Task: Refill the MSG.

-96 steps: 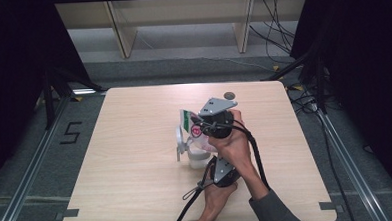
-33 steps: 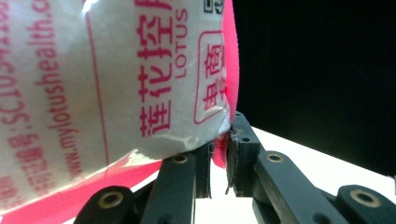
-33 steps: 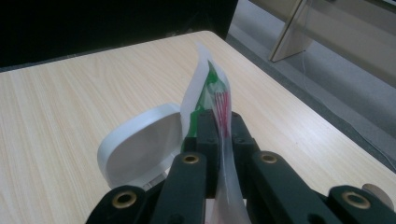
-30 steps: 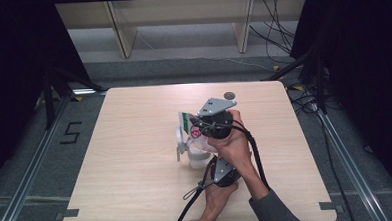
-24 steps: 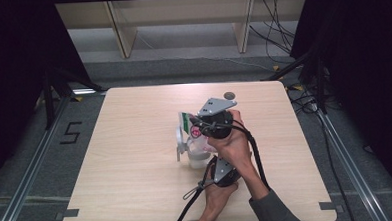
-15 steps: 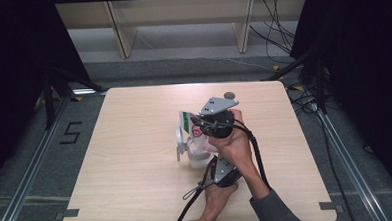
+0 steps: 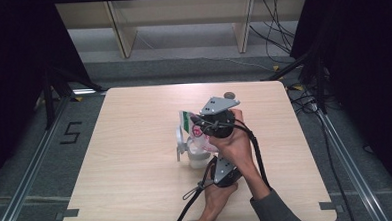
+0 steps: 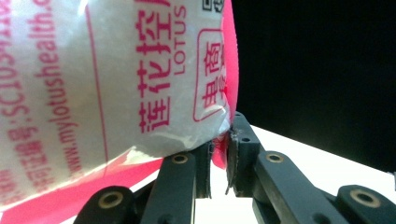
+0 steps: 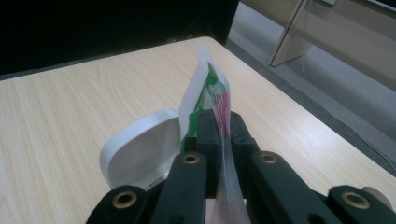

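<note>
- The table [image 7: 137, 193] bore the work near its middle; a small dark disc [image 7: 229, 95] lay at the far edge, well apart.
- A white lidded container [image 7: 185, 143] stood on the table with its lid [image 9: 140, 151] swung up, I judged to receive the contents.
- The printed packet [image 7: 197, 135] hung just above that container, held between both tools.
- My right gripper [image 9: 219, 126] was clamped on the packet's top seam; my left gripper [image 8: 219, 154] pinched its pink lower edge; I judged this opposed hold served to tear or tip it.
</note>
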Demonstrator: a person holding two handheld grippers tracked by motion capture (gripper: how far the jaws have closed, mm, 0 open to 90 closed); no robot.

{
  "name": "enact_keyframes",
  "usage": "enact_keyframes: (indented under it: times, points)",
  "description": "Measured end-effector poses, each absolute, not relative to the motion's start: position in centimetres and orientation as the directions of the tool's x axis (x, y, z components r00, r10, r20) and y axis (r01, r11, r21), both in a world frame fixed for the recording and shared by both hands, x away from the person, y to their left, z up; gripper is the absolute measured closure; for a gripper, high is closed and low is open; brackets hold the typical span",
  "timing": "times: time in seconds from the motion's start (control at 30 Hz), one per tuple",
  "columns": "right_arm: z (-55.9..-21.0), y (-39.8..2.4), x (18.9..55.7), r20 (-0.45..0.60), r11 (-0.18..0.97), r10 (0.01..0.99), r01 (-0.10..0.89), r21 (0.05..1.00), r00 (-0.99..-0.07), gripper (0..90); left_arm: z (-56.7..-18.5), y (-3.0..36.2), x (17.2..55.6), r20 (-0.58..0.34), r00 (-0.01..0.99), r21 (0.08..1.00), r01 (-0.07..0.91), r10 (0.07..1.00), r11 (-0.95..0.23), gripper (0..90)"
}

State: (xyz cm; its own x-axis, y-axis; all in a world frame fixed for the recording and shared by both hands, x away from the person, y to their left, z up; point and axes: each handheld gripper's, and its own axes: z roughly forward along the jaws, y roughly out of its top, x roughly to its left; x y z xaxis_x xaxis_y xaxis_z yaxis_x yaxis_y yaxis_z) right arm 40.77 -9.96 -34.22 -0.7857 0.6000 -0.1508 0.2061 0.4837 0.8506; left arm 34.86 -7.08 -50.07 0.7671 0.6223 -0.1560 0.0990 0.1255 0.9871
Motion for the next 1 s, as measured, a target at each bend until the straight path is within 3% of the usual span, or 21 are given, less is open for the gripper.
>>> enact_keyframes:
  times: [1.0]
  points:
    - [-34.43, -9.56, 40.70, -0.162, 0.499, 0.591, 0.200, 0.843, -0.791, 87.5, -50.09, -7.02, 34.87, -0.166, 0.763, 0.985, 0.106, 0.625, 0.133, 80.8]
